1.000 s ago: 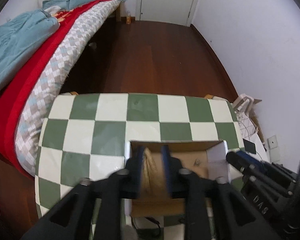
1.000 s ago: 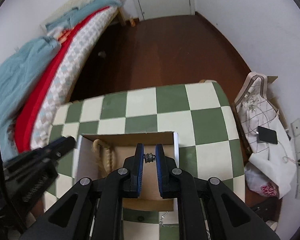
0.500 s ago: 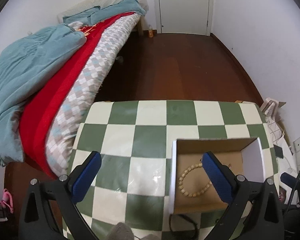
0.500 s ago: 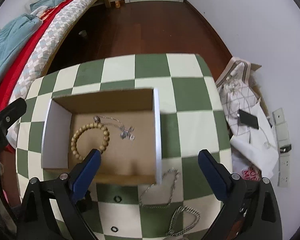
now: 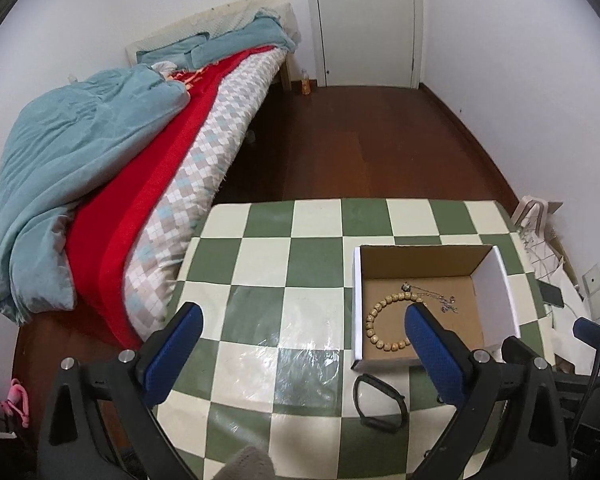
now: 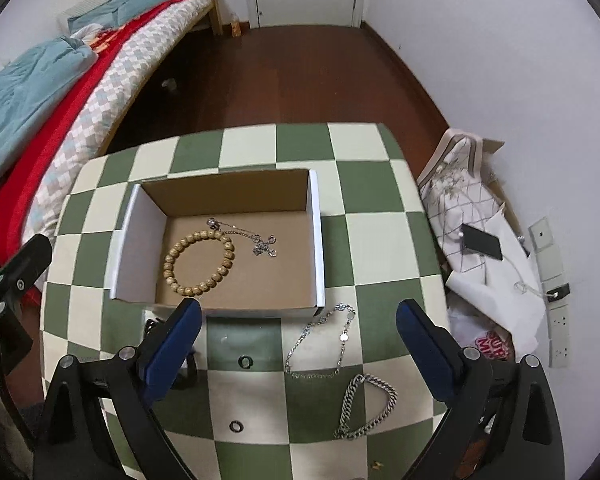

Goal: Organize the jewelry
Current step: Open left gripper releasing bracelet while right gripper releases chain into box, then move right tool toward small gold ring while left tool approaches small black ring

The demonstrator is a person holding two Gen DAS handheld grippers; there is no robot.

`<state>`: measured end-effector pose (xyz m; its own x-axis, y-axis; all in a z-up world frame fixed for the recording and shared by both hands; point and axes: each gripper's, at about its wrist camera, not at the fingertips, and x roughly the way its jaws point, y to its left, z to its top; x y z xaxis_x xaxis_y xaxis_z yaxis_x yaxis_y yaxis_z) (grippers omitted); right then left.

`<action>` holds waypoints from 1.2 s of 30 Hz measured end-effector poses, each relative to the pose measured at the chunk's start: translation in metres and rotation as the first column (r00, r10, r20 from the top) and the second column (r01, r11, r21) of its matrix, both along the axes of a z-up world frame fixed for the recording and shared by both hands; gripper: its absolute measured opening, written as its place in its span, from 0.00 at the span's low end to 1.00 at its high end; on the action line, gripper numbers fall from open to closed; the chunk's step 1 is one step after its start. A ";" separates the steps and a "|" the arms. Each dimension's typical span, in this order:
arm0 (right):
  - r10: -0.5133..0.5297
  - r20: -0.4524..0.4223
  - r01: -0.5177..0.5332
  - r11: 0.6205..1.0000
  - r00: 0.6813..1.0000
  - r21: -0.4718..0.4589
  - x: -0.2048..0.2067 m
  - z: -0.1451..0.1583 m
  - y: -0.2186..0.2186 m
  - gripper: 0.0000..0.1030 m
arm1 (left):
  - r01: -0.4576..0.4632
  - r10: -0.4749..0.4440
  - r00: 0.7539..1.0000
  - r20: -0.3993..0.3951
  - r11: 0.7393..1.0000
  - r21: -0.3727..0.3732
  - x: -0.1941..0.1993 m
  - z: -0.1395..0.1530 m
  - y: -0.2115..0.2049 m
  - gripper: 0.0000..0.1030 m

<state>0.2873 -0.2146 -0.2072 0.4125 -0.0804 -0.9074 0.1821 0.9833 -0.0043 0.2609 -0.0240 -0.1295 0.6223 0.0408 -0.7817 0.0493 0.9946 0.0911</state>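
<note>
your right gripper [image 6: 298, 318] is spread wide and carries nothing, hanging above the near edge of the cardboard box [image 6: 318, 248]; your left gripper [image 5: 300, 322] is just as wide and just as empty, over the checked tablecloth [image 5: 260, 264] beside the box. inside the box lie the wooden bead bracelet [image 6: 198, 263] and a thin silver pendant chain [image 6: 256, 240], touching each other. outside, on the cloth near your right fingers, wait a fine silver disc chain [image 6: 326, 340], a heavy curb-link bracelet [image 6: 366, 406], two small dark rings [image 6: 245, 361] and, by your left, a black band [image 5: 380, 406]. you look to be between placements, so the next pick seems due: drop the right gripper over the disc chain, pinch a bunched part low against the cloth, and lift it clear of the box wall.
</note>
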 end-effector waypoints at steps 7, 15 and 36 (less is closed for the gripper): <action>-0.005 0.095 0.005 1.000 0.995 -0.004 -0.033 0.042 0.007 0.96 | -0.005 0.007 0.998 0.056 1.000 -0.024 -0.030 0.031 0.015 1.00; -0.024 0.210 0.016 0.999 0.977 0.040 -0.080 0.086 0.010 0.96 | -0.011 0.014 0.997 0.073 0.999 -0.041 -0.065 0.050 0.029 1.00; -0.250 -0.139 0.265 0.959 0.958 0.101 -0.174 -0.086 -0.087 0.72 | 0.081 -0.073 0.961 -0.266 0.997 0.020 -0.109 -0.108 -0.029 0.99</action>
